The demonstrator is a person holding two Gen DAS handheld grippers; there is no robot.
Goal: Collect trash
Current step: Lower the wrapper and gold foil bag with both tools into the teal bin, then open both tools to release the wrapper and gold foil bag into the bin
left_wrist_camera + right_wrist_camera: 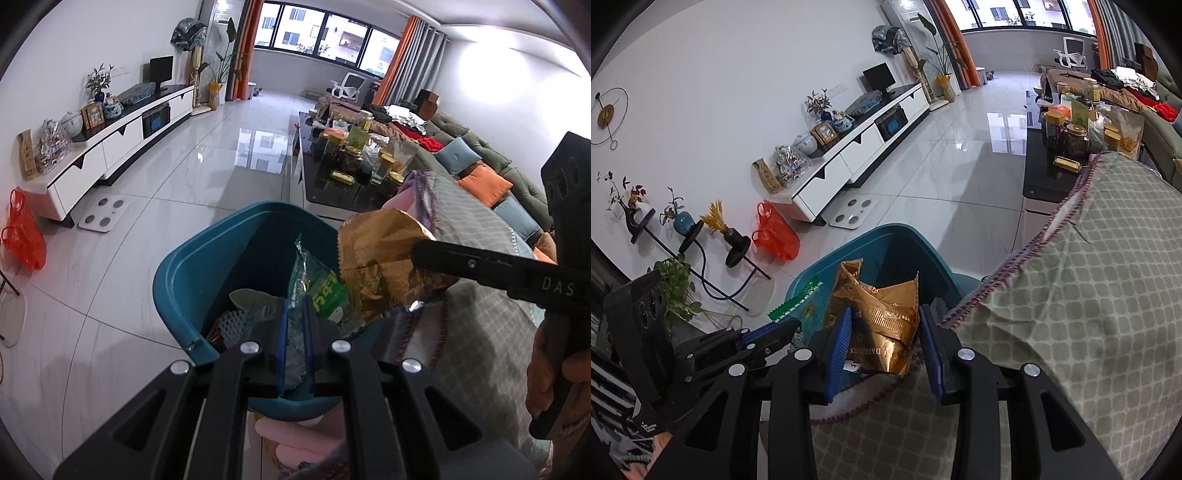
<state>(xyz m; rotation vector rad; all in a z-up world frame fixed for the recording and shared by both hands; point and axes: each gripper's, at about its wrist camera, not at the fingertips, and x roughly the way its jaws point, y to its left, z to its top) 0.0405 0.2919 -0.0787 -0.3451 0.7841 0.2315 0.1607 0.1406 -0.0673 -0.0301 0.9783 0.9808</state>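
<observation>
Left wrist view: the left gripper (295, 347) has its blue pads pinched on a clear green-printed wrapper (314, 284) above the teal bin (177, 280) (other scraps lie inside).

Right wrist view: the right gripper (882, 347), jaws partway apart, clamps a crumpled gold foil wrapper (882, 317) over the same bin, just beside a checked cloth (1071, 295).

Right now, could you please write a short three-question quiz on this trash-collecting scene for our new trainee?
1. True or false: the left gripper is shut on a gold wrapper.
2. Which does the right gripper hold? A) red plastic bag B) gold wrapper C) glass jar
3. Fill in: both pieces of trash hang over the teal ____.

Key:
1. False; it grips the clear green-printed wrapper.
2. B
3. bin
</observation>
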